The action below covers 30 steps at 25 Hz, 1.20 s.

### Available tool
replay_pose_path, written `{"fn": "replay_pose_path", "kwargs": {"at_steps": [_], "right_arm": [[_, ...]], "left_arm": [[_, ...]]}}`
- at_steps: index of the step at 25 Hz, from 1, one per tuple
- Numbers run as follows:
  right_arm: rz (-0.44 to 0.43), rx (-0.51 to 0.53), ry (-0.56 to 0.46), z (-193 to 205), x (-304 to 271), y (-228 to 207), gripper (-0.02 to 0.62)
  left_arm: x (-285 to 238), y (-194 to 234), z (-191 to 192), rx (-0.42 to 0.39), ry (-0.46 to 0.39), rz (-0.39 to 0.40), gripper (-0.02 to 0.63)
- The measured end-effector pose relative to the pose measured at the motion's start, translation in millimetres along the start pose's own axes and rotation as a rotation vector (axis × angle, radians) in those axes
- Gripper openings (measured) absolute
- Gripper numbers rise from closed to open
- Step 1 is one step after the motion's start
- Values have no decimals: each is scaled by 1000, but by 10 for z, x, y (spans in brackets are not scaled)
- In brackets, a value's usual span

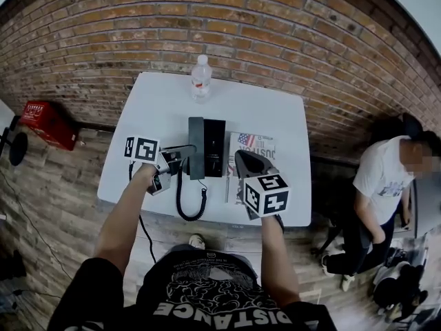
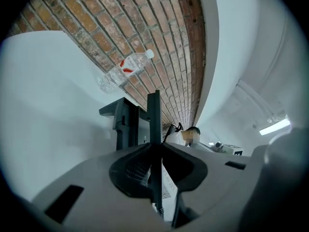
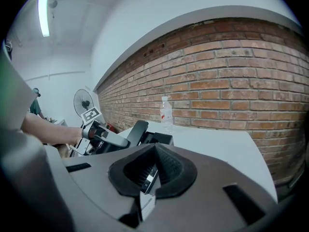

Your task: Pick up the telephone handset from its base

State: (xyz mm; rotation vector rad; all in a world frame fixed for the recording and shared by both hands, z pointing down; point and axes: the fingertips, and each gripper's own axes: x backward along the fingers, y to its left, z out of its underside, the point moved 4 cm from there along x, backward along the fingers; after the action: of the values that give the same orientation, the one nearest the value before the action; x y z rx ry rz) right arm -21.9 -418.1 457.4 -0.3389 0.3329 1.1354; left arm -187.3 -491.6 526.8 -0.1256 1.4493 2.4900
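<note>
The black handset (image 1: pixel 196 140) lies along the left side of the phone base (image 1: pixel 215 147) on the white table (image 1: pixel 158 109). My left gripper (image 1: pixel 186 156) reaches in from the left and is shut on it. In the left gripper view the handset (image 2: pixel 154 115) stands edge-on between the jaws, with the base (image 2: pixel 126 122) behind. In the right gripper view the handset (image 3: pixel 136 131) tilts up off the base (image 3: pixel 157 138). My right gripper (image 1: pixel 241 157) hovers right of the base, shut (image 3: pixel 154 148), with nothing in it.
A coiled cord (image 1: pixel 189 202) hangs over the table's front edge. A water bottle (image 1: pixel 200 78) stands at the back near the brick wall. A printed sheet (image 1: pixel 253 143) lies right of the base. A red crate (image 1: pixel 47 124) sits on the floor at the left, and a person (image 1: pixel 382 185) is at the right.
</note>
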Motion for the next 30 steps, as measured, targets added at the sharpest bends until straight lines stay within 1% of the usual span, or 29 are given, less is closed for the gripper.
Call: {"fn": "replay_pose_path", "kwargs": {"at_steps": [7, 13, 18, 30], "right_arm": [[6, -1, -29, 5, 300, -124, 0], [1, 4, -45, 20, 558, -263, 0], [-23, 12, -49, 77, 760, -337, 0], [-67, 48, -80, 142, 1306, -426, 0]], "left_arm": [[-78, -396, 82, -46, -38, 22, 74], [-176, -744, 149, -68, -82, 39, 74], [-237, -1032, 305, -80, -125, 41, 74], [-359, -1779, 647, -172, -223, 5, 74]]}}
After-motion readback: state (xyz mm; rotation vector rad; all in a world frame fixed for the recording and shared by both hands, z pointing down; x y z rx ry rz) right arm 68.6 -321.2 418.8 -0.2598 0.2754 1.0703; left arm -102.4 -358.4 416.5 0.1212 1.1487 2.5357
